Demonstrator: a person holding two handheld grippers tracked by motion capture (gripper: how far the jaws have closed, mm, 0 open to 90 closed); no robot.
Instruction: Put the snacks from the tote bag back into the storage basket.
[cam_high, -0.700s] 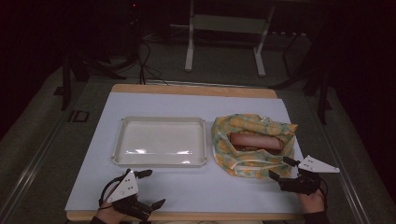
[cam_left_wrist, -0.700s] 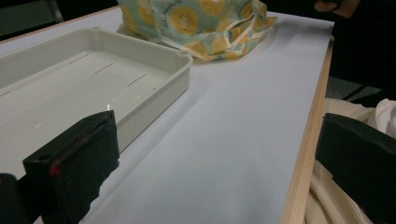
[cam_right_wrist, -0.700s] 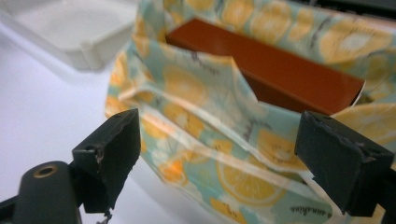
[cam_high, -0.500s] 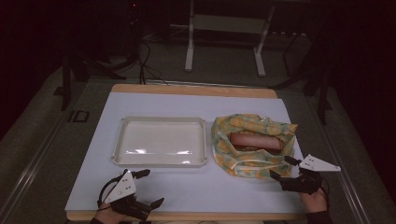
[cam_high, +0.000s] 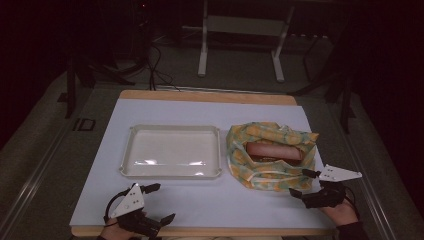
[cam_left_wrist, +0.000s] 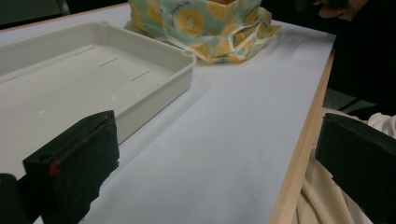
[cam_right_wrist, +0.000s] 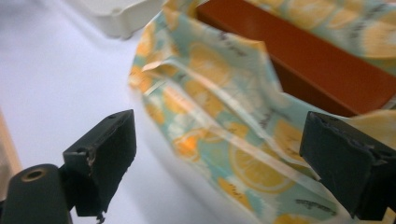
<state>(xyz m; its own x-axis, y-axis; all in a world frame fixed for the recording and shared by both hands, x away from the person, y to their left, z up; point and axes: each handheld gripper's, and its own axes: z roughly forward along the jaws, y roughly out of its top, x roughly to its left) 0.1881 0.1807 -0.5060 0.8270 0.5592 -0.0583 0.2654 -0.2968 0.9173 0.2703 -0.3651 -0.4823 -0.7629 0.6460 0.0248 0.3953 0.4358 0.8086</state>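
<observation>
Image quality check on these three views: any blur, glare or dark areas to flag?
High view: room behind the table is almost black; a glare streak lies on the tray floor. Left gripper view: evenly lit, tray sharp, near jaws soft. Right gripper view: the lemon-print bag is smeared with blur, the white table overexposed at left, the brown box softer still.

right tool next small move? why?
Probably ease the right tool forward and shut it on the near edge of the lemon-print bag: its jaws stand open right at that fabric, with the brown box inside and the white tray empty.
</observation>
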